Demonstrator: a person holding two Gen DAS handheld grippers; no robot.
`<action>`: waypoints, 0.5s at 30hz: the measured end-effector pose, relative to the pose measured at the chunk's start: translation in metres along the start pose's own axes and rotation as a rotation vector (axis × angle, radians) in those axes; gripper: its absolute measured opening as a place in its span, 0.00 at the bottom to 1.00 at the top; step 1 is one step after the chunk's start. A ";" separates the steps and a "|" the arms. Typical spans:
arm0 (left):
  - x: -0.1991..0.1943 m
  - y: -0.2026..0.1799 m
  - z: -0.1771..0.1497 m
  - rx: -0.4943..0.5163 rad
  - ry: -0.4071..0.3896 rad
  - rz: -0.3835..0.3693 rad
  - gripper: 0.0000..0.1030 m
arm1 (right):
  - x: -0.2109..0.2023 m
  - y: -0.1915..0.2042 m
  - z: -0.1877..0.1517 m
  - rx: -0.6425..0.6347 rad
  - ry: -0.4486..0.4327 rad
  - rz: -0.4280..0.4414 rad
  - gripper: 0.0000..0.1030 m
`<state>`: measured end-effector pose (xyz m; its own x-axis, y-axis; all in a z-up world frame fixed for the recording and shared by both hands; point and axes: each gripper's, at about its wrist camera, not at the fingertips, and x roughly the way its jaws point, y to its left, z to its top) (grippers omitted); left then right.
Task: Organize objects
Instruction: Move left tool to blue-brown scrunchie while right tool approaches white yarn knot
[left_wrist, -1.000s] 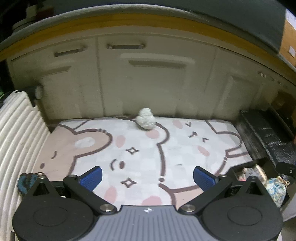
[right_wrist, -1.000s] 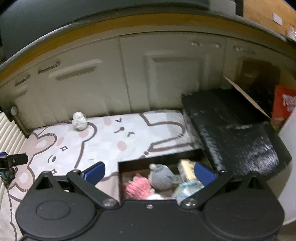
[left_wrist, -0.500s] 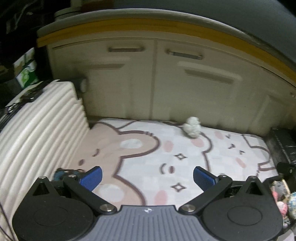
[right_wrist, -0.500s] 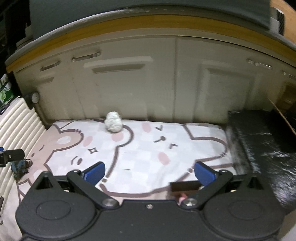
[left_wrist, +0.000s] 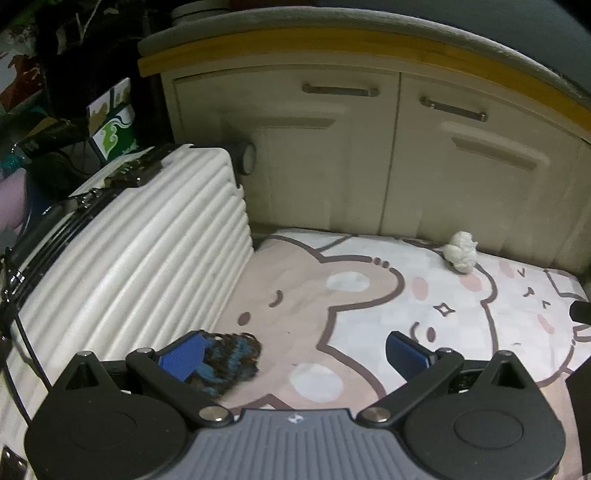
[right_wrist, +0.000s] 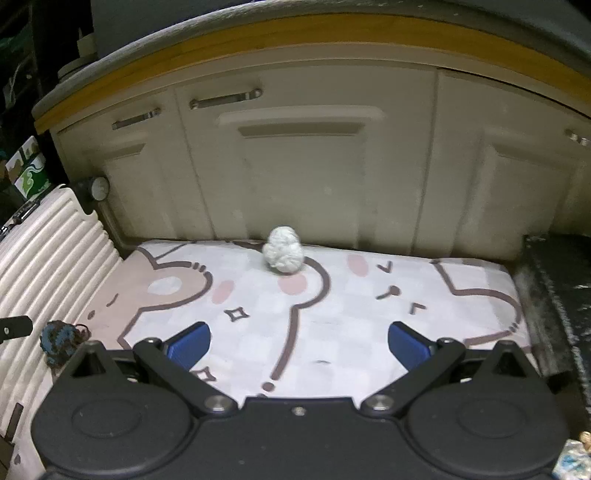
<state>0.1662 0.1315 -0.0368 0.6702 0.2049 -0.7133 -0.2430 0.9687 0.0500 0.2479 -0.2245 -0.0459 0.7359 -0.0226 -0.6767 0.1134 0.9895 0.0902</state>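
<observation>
Blue-and-dark yarn bundle (left_wrist: 229, 360): lies on the cartoon mat (left_wrist: 354, 295) at its near left edge, just beside the ribbed white suitcase (left_wrist: 140, 266).
Handling: by the look of it light, soft and squashy, with loose strands that may snag; a pinch across the middle of the bulk seems the safest hold.
White yarn ball (right_wrist: 283, 254): at the mat's far edge, close to the cream cabinet doors (right_wrist: 303, 177), well apart from the blue bundle.
Left gripper (left_wrist: 291, 354): spread wide, holding nothing; its left pad overlaps the blue bundle in the left wrist view.
Right gripper (right_wrist: 297, 343): equally wide, empty, poised over the mat's middle.
Since a second ago: the left gripper has swung toward the suitcase side, bringing the blue bundle up to its fingers; the right has left the black box of toys and now faces the white ball.
</observation>
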 end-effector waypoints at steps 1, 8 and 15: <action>0.001 0.003 0.001 -0.002 0.000 0.004 1.00 | 0.003 0.002 0.001 0.000 0.000 0.005 1.00; 0.013 0.028 0.008 -0.092 0.007 0.027 1.00 | 0.025 0.012 0.009 -0.033 -0.004 0.011 1.00; 0.045 0.048 -0.011 -0.194 0.020 0.085 1.00 | 0.051 0.018 0.017 -0.065 -0.001 0.022 1.00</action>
<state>0.1773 0.1854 -0.0739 0.6280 0.2806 -0.7259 -0.4300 0.9025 -0.0231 0.2986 -0.2100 -0.0665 0.7382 -0.0010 -0.6746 0.0537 0.9969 0.0572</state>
